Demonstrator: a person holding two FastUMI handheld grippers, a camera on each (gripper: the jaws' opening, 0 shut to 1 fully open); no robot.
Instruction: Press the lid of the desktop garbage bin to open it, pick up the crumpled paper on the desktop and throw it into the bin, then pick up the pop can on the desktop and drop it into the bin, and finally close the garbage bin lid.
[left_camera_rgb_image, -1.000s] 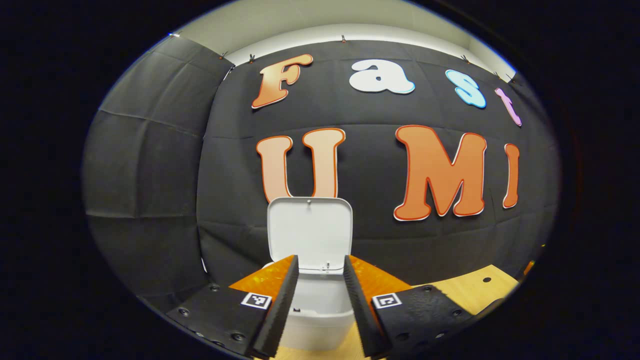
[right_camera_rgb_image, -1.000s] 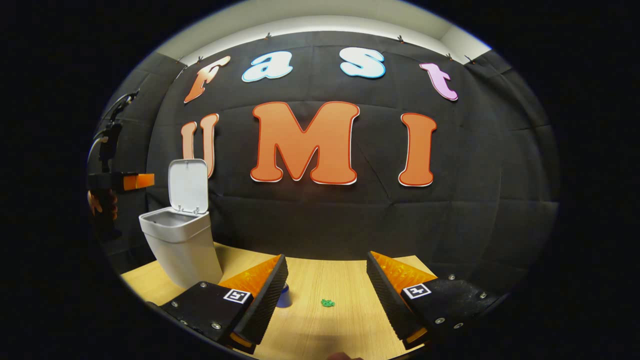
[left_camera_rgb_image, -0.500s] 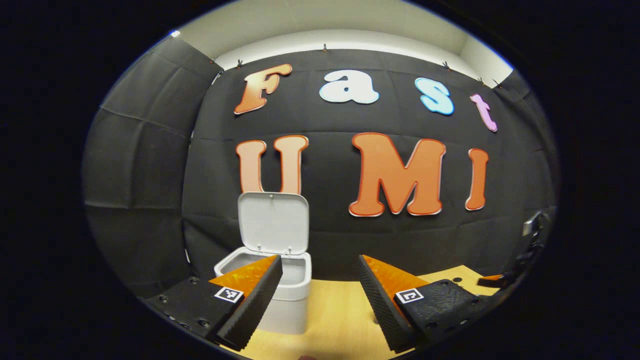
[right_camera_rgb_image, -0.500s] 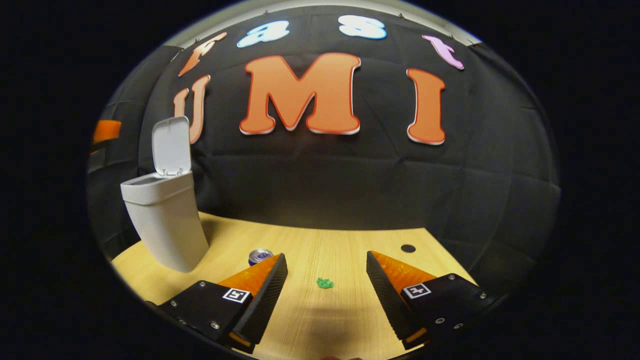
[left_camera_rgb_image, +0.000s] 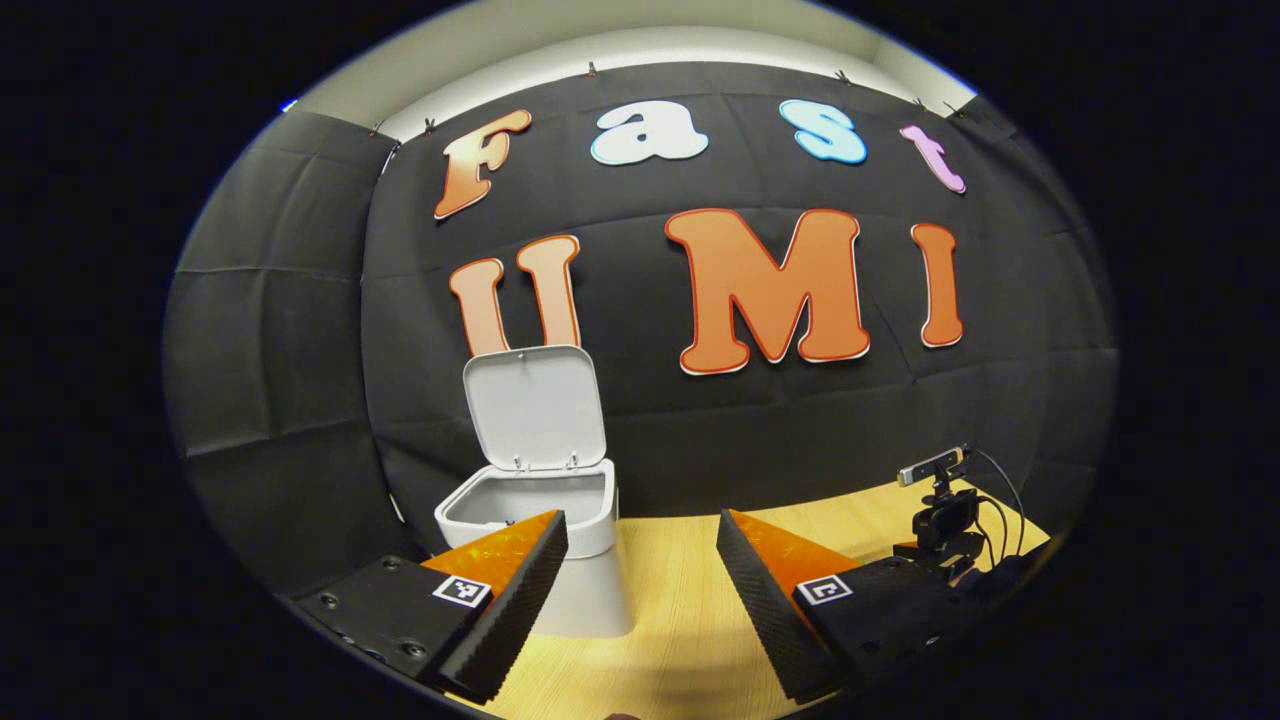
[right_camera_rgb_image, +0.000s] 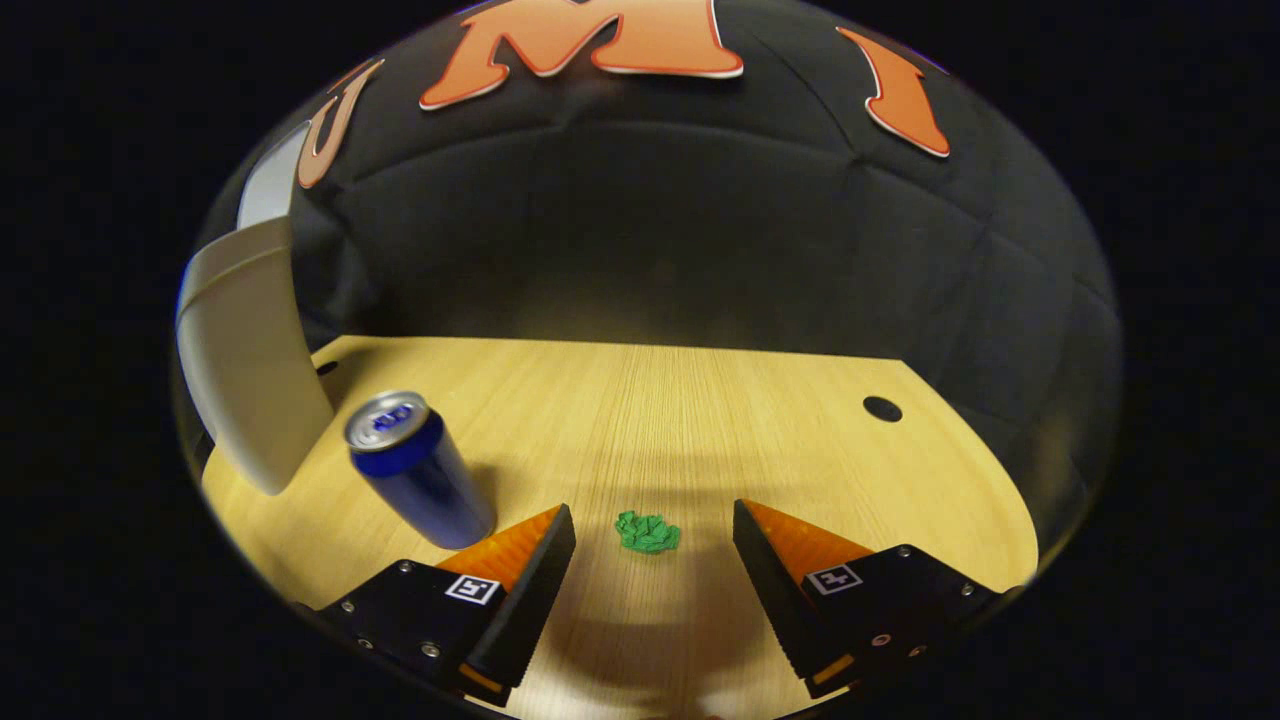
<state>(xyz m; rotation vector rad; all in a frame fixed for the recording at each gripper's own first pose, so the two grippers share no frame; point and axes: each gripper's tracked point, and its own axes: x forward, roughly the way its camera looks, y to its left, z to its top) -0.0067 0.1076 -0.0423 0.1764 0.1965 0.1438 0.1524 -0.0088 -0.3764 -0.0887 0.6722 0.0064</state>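
left gripper view: left gripper (left_camera_rgb_image: 640, 575) spread and empty, bin (left_camera_rgb_image: 535, 520) just ahead, lid (left_camera_rgb_image: 535, 408) up. right gripper view: right gripper (right_camera_rgb_image: 650, 570) spread, paper (right_camera_rgb_image: 647, 531) just ahead between its fingers; can (right_camera_rgb_image: 420, 470) left of the paper.

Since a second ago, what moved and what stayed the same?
The right gripper has tipped down and come closer to the desk: the green crumpled paper now lies between its open fingers, not yet gripped, and the blue pop can looms near. The left gripper backed away from the garbage bin, open and empty. The lid stayed up; paper and can stayed put.
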